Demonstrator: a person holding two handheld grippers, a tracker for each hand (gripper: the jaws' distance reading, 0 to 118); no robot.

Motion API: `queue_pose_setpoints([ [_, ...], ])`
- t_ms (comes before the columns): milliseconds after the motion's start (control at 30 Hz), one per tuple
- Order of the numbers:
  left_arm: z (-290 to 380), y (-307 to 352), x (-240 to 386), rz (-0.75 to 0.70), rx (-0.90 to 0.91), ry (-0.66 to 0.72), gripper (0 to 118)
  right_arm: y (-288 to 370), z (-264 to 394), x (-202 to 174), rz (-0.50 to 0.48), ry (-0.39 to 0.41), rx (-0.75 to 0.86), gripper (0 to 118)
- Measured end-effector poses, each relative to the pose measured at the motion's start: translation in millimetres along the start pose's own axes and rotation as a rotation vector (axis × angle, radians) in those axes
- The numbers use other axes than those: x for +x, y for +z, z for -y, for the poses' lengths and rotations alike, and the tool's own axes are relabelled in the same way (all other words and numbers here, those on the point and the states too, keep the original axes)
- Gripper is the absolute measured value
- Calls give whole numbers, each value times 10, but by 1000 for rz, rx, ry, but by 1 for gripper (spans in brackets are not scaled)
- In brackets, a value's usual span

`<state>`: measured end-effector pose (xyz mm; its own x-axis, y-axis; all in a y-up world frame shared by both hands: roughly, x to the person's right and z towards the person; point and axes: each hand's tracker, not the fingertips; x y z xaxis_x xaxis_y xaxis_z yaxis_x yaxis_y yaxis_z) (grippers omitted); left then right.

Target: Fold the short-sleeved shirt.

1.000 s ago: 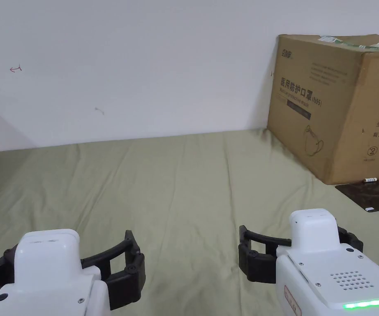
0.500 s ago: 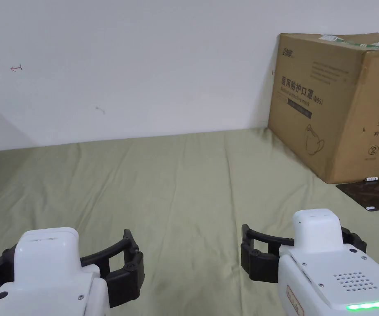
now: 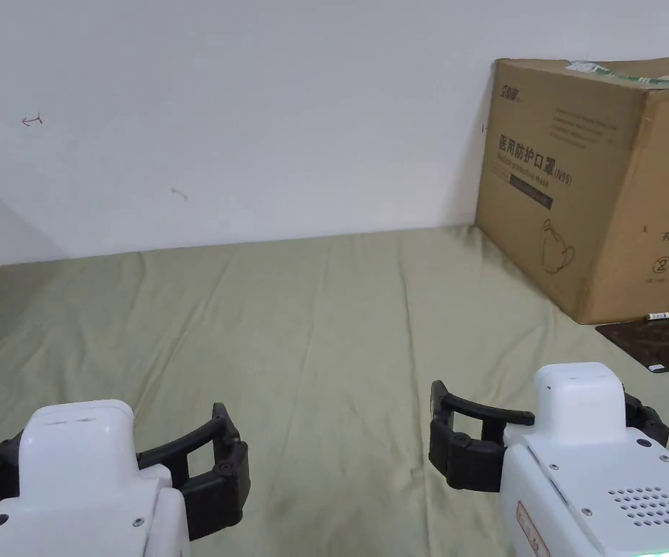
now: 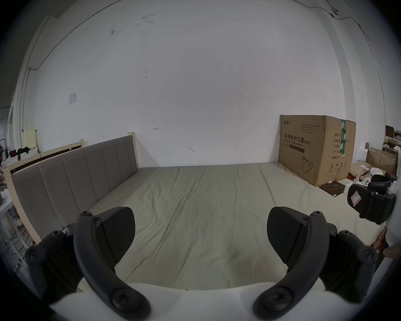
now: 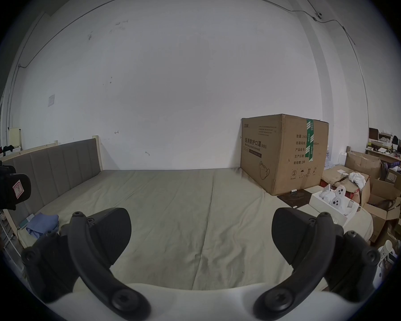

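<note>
A crumpled blue garment [image 5: 43, 225] lies in a heap at the left edge of the bed, near the headboard, seen in the right gripper view. My left gripper [image 3: 112, 428] hovers low over the near part of the olive sheet [image 3: 326, 326], jaws wide open and nothing between them [image 4: 200, 219]. My right gripper [image 3: 536, 399] hovers beside it to the right, also open and holding nothing [image 5: 200, 215]. Both are well away from the blue garment.
A large cardboard box [image 3: 601, 181] stands on the bed's far right corner against the white wall, with a dark mat [image 3: 659, 341] in front of it. A grey padded headboard [image 4: 74, 175] lines the left side. Boxes and clutter [image 5: 368, 187] sit beyond the right edge.
The right gripper has drifted slightly right and down in the head view, the left slightly down. Both stay open over the sheet.
</note>
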<state>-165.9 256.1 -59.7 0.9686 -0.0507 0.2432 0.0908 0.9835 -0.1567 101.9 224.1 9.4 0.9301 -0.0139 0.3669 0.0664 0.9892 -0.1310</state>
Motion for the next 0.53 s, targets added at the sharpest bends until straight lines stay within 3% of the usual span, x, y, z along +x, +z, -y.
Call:
queue_pose_setpoints([
  [267, 7, -3, 3, 0, 33, -5, 114, 8, 7, -18, -3, 14, -9, 118],
  [400, -43, -3, -58, 31, 36, 75, 111, 10, -8, -22, -2, 17, -3, 118],
  [533, -52, -44, -48, 22, -3, 11, 113, 6, -11, -16, 1, 15, -4, 118],
])
